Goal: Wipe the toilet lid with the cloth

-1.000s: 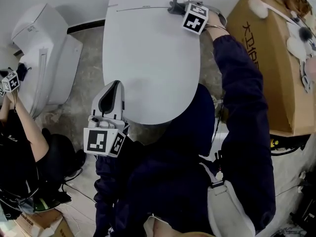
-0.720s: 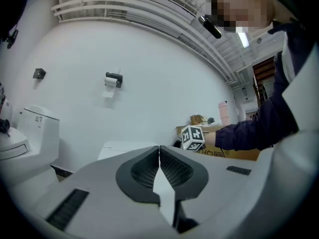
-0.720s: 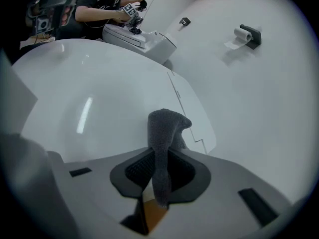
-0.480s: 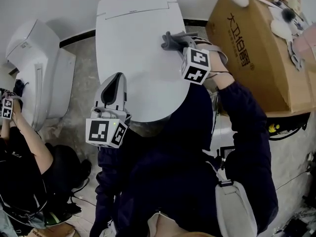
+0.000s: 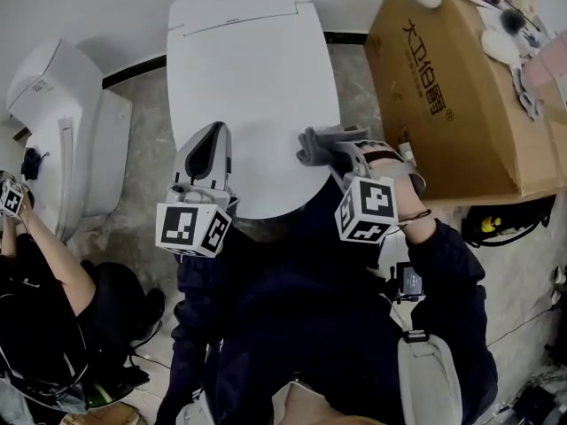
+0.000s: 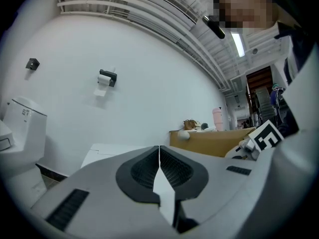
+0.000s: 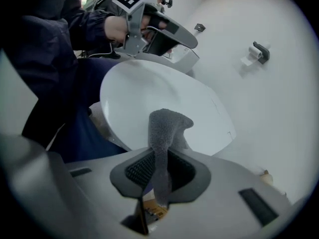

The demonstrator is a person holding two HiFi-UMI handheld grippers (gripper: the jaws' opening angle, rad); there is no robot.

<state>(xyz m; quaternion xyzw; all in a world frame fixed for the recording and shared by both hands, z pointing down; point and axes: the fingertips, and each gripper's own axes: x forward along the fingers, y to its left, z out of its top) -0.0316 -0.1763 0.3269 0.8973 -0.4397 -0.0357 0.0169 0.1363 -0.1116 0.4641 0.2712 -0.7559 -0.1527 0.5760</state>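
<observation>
The white toilet lid (image 5: 252, 78) is down and fills the middle of the head view. My right gripper (image 5: 321, 151) is shut on a grey cloth (image 5: 312, 144), which lies against the lid's right front edge. In the right gripper view the cloth (image 7: 165, 128) sticks up from between the jaws over the lid (image 7: 159, 103). My left gripper (image 5: 205, 146) is shut with nothing in it, its tip over the lid's left front edge. In the left gripper view its gripper (image 6: 159, 171) points past the lid (image 6: 107, 151) at a white wall.
A large cardboard box (image 5: 452, 87) with brushes on top stands right of the toilet. A second white toilet (image 5: 66, 122) stands at the left, with another person (image 5: 40, 273) and a marker cube beside it. A paper holder (image 6: 106, 77) hangs on the wall.
My right gripper has dragged the cloth from the lid's back right corner forward along the right side to its front edge. The left gripper has barely moved.
</observation>
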